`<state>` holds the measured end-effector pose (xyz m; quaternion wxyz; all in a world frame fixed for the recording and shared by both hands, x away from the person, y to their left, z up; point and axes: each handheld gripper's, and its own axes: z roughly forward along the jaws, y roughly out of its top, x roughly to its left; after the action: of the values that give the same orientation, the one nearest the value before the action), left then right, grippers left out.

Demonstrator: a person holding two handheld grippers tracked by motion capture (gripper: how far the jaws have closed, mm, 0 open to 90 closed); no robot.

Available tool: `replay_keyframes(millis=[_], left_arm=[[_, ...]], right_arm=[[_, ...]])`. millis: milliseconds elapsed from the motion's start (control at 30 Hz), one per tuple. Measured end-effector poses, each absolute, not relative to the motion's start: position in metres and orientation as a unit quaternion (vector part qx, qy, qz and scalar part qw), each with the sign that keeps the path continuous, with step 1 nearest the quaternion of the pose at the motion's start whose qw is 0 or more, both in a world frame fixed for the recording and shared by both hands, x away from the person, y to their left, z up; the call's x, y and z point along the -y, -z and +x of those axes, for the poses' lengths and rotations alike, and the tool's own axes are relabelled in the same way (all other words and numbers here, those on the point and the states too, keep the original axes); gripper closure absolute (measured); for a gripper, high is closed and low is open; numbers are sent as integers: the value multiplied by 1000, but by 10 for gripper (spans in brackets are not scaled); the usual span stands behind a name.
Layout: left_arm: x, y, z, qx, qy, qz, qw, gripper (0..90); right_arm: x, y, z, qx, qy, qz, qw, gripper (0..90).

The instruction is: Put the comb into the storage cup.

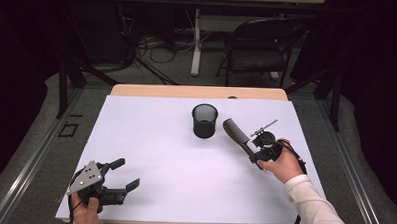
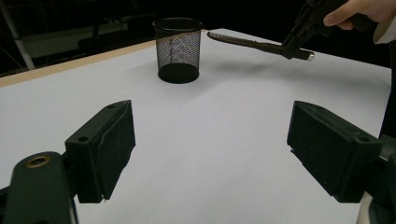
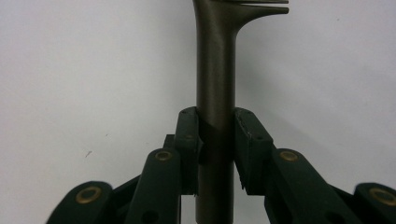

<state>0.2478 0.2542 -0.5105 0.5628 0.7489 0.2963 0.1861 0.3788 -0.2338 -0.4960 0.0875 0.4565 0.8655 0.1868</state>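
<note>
comb (image 3: 215, 70) clamped in right gripper (image 3: 217, 154) beside mesh cup (image 1: 204, 120); left gripper (image 2: 210, 154) wide open, holding nothing.

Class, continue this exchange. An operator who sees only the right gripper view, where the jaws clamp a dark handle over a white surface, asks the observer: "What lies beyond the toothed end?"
Observer: A black mesh cup stands upright on the white table, just past the tip of the comb and apart from it.
Operator: Is the comb resting on the table?
Observer: No. The left gripper view shows it held in the air, roughly level, with its shadow on the table beneath.
Operator: Where is the other gripper?
Observer: The left gripper sits near the table's near left corner, jaws wide open with nothing between them.
</note>
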Motion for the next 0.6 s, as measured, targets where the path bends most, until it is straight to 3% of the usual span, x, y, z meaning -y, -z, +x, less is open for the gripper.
replay_keyframes(millis=[600], left_arm=[[-250,511,250,-299,-180,751,561,156]], right_arm=[[238,483,370,-855,-225,453,113,729]])
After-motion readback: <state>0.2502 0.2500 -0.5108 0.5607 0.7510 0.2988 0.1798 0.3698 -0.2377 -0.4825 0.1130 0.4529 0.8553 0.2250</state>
